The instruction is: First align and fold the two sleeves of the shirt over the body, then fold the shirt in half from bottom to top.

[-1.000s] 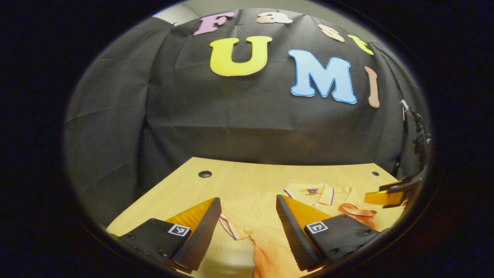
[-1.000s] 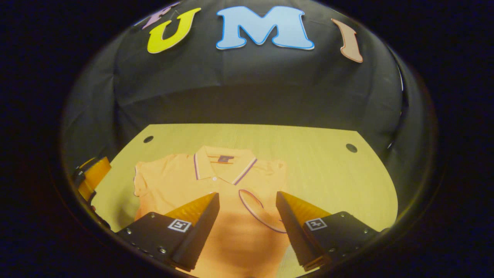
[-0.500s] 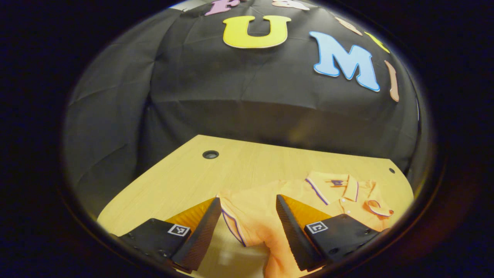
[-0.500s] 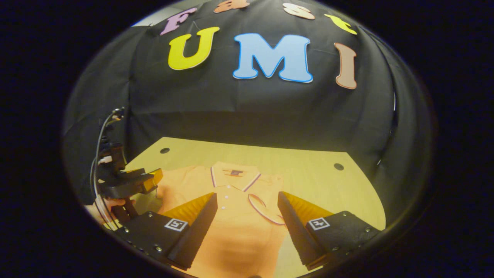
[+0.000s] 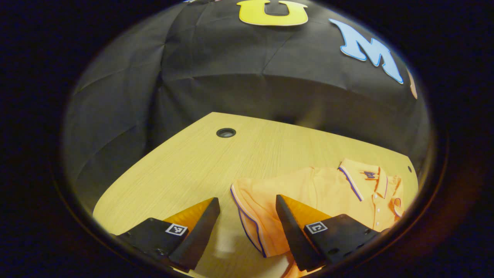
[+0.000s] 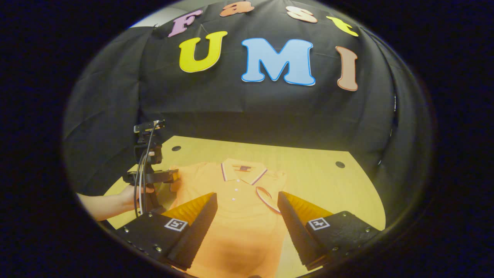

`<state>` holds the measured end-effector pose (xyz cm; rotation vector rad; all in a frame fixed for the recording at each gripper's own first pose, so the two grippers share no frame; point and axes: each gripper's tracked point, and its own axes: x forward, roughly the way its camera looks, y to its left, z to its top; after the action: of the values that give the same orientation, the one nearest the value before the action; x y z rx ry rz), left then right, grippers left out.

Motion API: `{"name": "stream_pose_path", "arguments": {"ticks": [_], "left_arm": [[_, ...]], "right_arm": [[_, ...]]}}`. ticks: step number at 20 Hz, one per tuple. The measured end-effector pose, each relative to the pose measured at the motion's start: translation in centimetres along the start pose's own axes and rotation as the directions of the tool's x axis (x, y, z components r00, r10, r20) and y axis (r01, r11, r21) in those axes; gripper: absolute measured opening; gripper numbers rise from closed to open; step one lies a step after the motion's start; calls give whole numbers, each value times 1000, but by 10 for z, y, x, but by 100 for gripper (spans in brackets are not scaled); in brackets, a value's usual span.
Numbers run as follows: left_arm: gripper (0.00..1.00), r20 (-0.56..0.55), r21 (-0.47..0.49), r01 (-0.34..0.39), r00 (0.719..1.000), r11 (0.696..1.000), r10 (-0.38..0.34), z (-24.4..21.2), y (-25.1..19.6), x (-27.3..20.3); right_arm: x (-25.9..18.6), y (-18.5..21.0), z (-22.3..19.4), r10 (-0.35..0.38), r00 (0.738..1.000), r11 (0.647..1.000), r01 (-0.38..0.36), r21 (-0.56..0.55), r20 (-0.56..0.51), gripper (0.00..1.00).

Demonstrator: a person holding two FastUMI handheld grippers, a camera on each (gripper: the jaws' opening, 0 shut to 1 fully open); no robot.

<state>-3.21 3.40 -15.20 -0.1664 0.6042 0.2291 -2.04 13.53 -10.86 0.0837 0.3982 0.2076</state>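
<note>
An orange polo shirt (image 5: 324, 189) with a purple-edged collar lies flat on the wooden table (image 5: 185, 170). Its outstretched sleeve (image 5: 256, 216), cuff trimmed in purple, lies below and between the fingers of my open left gripper (image 5: 246, 200). In the right gripper view the shirt (image 6: 239, 220) faces me, collar far. The other sleeve (image 6: 267, 195) is folded onto the body. My right gripper (image 6: 247, 195) hovers open over the chest, holding nothing. The left gripper (image 6: 173, 177), held by a hand (image 6: 129, 195), sits at the shirt's left sleeve.
Round cable holes (image 5: 225, 132) (image 6: 340, 164) mark the table's far corners. Black cloth walls close the booth behind and at both sides. Bare wood (image 6: 328, 189) lies to the right of the shirt.
The left gripper has swung left and down over the outstretched sleeve, whose cuff now lies between its fingers. The right gripper has drawn back and up from the shirt.
</note>
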Motion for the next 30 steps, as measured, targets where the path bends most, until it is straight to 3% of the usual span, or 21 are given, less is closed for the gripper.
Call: {"name": "stream_pose_path", "arguments": {"ticks": [6,8,11,13,14,15,16,23,30], "left_arm": [[95,-33,60,-8,999,998,10,-5,-4,17],[87,-36,75,9,999,997,-6,-5,-9,18],[60,-41,94,44,998,995,-40,-5,-17,20],[31,-44,112,55,998,992,-50,-5,-19,21],[22,-45,124,69,997,990,-64,-4,-22,21],[22,-45,129,75,997,989,-69,-3,-25,22],[9,-49,139,77,996,987,-70,-3,-26,20],[9,43,175,139,988,975,-149,38,-70,-14],[11,-6,298,225,972,928,-234,19,-129,-30]], "right_arm": [[-4,-8,-15,-32,999,999,32,21,-37,97],[-4,-6,-19,-38,998,998,40,43,-49,97],[-4,-5,-22,-52,997,997,56,61,-54,97],[-2,-2,-21,-56,997,995,60,79,-53,97],[0,0,-20,-58,997,994,62,85,-51,97],[0,-1,-19,-61,997,994,65,85,-50,97],[2,-2,-20,-62,997,995,65,78,-52,97],[-10,-14,-21,-84,996,992,87,87,-42,97],[-14,-32,-41,-112,991,989,118,88,-76,98]]}}
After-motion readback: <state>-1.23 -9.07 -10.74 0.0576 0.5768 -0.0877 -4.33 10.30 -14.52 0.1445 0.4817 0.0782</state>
